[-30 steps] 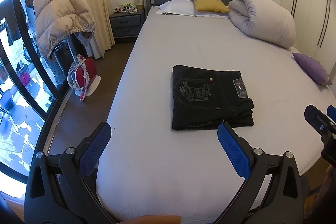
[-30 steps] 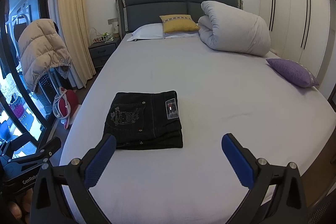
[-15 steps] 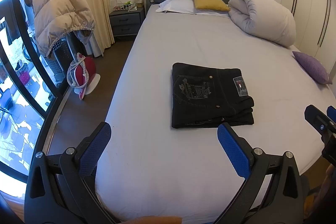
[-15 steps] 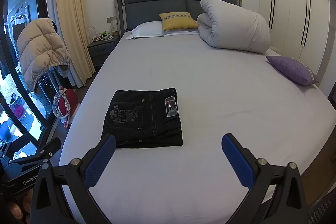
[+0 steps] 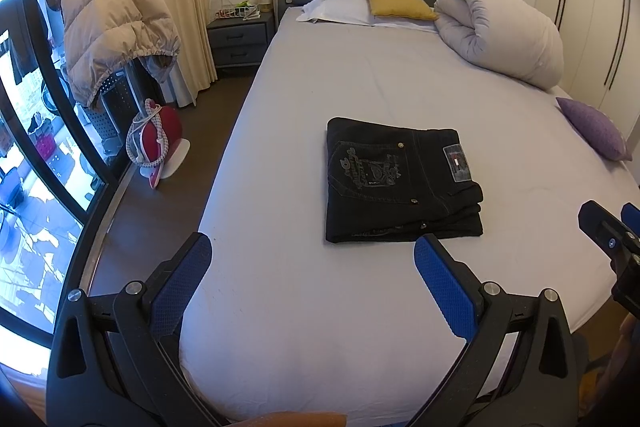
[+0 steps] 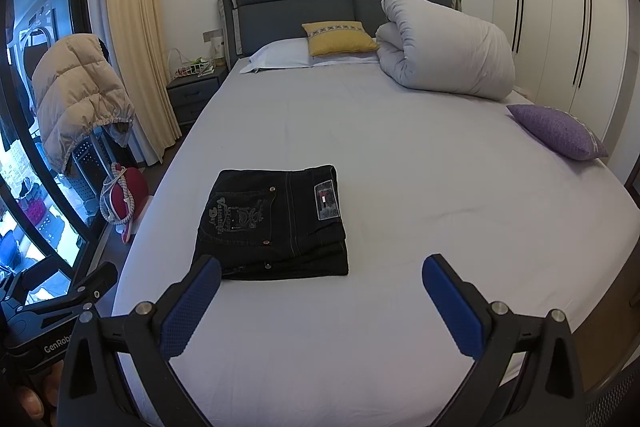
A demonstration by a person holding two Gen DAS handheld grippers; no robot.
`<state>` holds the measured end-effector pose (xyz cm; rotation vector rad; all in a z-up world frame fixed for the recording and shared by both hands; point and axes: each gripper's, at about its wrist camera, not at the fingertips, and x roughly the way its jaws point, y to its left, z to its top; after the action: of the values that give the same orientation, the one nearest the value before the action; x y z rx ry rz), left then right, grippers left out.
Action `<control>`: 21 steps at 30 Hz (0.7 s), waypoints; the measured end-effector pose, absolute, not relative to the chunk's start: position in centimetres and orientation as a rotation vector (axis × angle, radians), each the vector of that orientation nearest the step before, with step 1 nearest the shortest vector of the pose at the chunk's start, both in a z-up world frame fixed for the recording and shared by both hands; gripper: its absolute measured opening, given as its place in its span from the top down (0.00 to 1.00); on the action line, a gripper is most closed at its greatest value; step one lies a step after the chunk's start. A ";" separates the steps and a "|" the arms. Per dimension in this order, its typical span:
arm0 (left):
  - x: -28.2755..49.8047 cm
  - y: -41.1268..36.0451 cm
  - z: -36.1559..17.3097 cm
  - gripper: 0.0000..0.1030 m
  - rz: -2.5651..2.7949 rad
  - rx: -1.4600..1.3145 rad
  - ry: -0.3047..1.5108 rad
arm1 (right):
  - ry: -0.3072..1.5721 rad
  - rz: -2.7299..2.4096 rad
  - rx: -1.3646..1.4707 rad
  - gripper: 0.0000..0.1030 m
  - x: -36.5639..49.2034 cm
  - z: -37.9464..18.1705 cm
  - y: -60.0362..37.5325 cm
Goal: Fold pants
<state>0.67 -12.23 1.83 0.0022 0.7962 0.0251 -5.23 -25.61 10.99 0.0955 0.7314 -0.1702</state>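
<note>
Black pants (image 5: 400,183) lie folded into a neat rectangle on the white bed sheet (image 5: 304,299), back pocket embroidery and a label facing up. They also show in the right wrist view (image 6: 276,225). My left gripper (image 5: 312,275) is open and empty, held above the near part of the bed, short of the pants. My right gripper (image 6: 320,299) is open and empty, also back from the pants, which lie ahead and to its left. Part of the right gripper shows at the right edge of the left wrist view (image 5: 612,239).
A rolled white duvet (image 6: 444,47), a yellow cushion (image 6: 338,37) and pillows lie at the headboard. A purple cushion (image 6: 556,131) lies at the bed's right edge. Left of the bed are a nightstand (image 6: 192,93), a beige jacket on a rack (image 6: 76,99) and a red iron (image 5: 154,143).
Both grippers have drawn back and risen slightly from the bed, staying open. The folded pants have not moved.
</note>
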 end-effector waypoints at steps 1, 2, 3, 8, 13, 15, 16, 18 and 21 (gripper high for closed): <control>0.7 -12.2 1.8 0.00 0.025 0.002 0.796 | 0.731 -0.170 0.096 0.00 -5.2 11.0 -25.6; 0.7 -12.2 1.8 0.00 0.026 0.002 0.796 | 0.731 -0.170 0.096 0.00 -5.2 11.0 -25.6; 0.7 -12.2 1.8 0.00 0.026 0.002 0.796 | 0.731 -0.170 0.095 0.00 -5.2 11.0 -25.6; 0.6 -12.2 1.8 0.00 0.025 0.002 0.797 | 0.732 -0.170 0.096 0.00 -5.2 11.0 -25.6; 0.7 -12.3 1.7 0.00 0.026 0.004 0.800 | 0.738 -0.170 0.097 0.00 -5.5 10.5 -25.7; 0.8 -12.3 1.7 0.00 0.024 0.004 0.803 | 0.739 -0.169 0.098 0.00 -5.5 10.4 -25.8; 0.7 -12.3 1.6 0.00 0.024 0.004 0.803 | 0.740 -0.169 0.098 0.00 -5.5 10.4 -25.8; 0.8 -12.3 1.6 0.00 0.023 0.004 0.804 | 0.740 -0.168 0.098 0.00 -5.5 10.4 -25.8; 0.9 -12.3 1.5 0.00 0.022 0.004 0.808 | 0.741 -0.168 0.098 0.00 -5.5 10.4 -25.9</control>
<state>0.85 -12.32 1.52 0.0035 0.8077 0.0217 -5.53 -25.86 10.38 0.0984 0.7409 -0.1677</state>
